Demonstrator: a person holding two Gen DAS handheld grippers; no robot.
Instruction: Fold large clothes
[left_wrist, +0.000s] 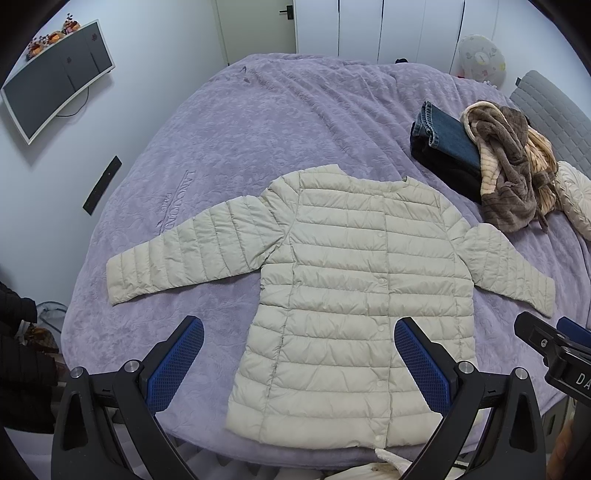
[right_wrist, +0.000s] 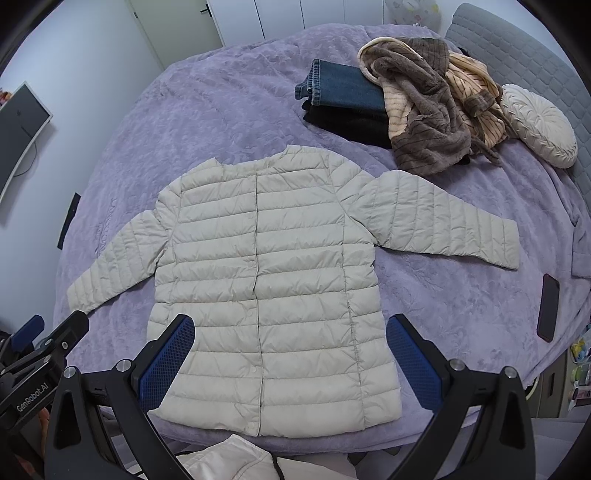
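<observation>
On the bed (left_wrist: 258, 122), jacket (left_wrist: 343, 295) lies flat, front up, snapped shut, hem toward the person, collar away; long axis runs straight out from both grippers. Sleeves out L and R. Left gripper (left_wrist: 299, 362) and right gripper (right_wrist: 290, 356) hover above hem, jaws wide apart, nothing held. Each is nearer its own sleeve, so likely sleeve fold-in next. Bare blanket both sides; clothes pile (right_wrist: 413, 110) near R sleeve, phone (right_wrist: 547, 306) by R edge.
</observation>
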